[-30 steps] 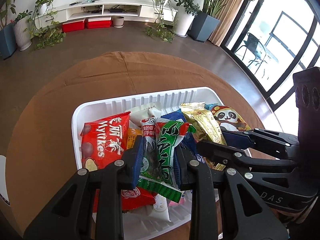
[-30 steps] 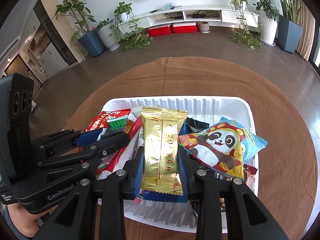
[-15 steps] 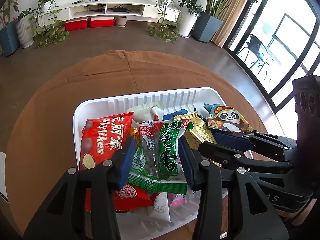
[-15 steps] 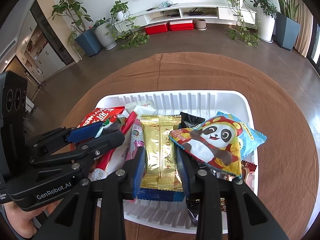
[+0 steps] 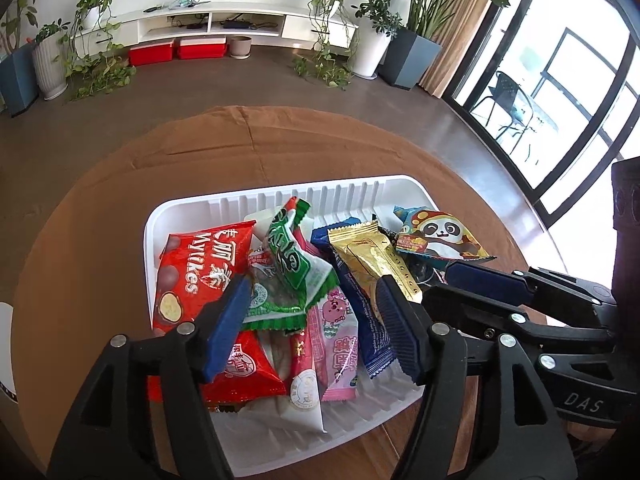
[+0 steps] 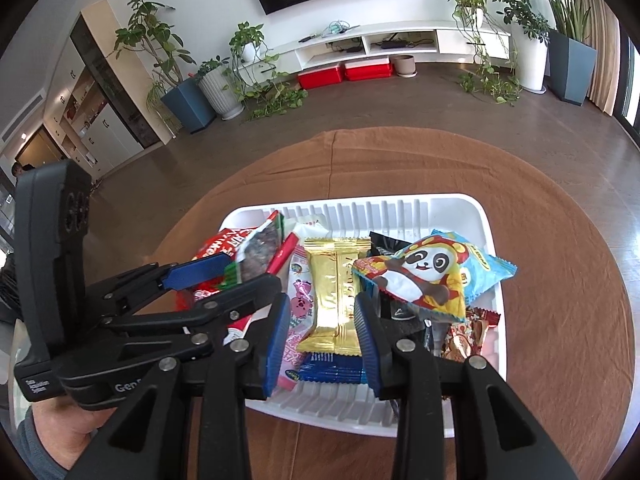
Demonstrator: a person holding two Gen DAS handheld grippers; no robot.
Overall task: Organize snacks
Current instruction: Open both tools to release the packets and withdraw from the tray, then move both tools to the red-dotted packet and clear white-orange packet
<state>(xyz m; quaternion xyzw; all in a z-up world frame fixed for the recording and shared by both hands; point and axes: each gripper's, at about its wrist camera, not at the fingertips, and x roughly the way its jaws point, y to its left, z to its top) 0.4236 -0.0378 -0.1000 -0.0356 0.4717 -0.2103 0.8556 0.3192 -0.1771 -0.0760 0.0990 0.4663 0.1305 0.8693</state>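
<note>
left wrist view: white tray (image 5: 192,208) holds mixed snack packets (image 5: 288,264); both grippers' jaws apart, gripping nothing.

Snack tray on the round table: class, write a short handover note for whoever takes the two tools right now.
Left tool: open, empty, over the green packet.
Right tool: open, empty, its pads either side of the gold packet.
All visible snacks, including the panda bag and the red Mylikes bag, lie piled in the white tray.
Done: snacks gathered in the tray.
Left: probably tidying the pile.
</note>
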